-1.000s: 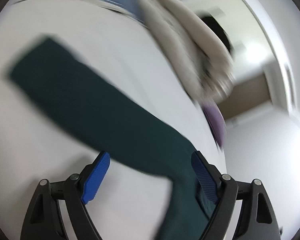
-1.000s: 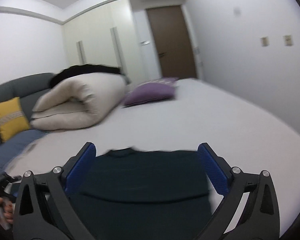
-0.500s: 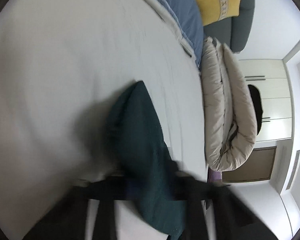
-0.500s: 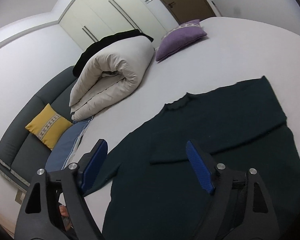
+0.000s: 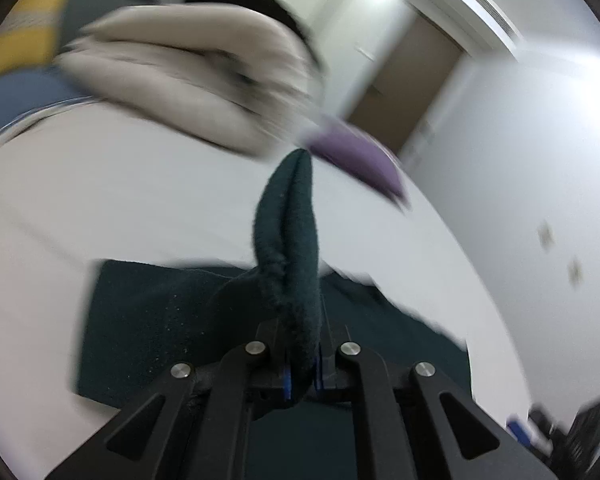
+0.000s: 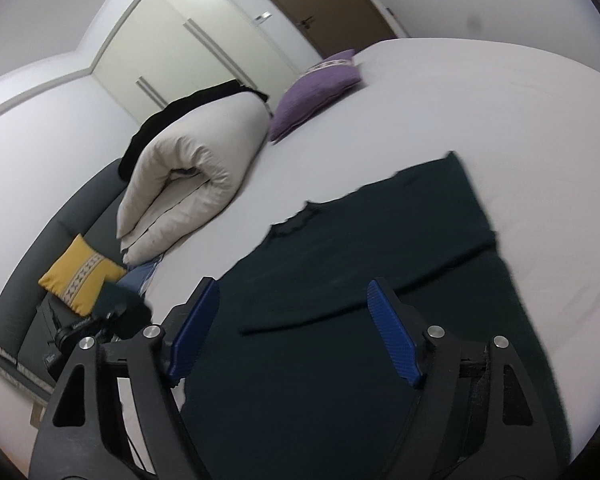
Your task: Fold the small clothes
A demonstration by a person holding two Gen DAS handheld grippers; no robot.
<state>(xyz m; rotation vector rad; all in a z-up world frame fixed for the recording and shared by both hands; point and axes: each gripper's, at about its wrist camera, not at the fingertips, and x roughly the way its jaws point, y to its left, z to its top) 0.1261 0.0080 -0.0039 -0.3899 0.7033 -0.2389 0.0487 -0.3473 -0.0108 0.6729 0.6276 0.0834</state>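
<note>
One bed, white. One rolled beige duvet. One dark green sweater, spread on bed beneath both grippers. One purple cushion; one yellow cushion, sharp in right view only. Left gripper: clamped on raised sleeve. Right gripper: wide apart, empty, above sweater.

White bed carries dark sweater, rolled duvet, purple cushion.
</note>
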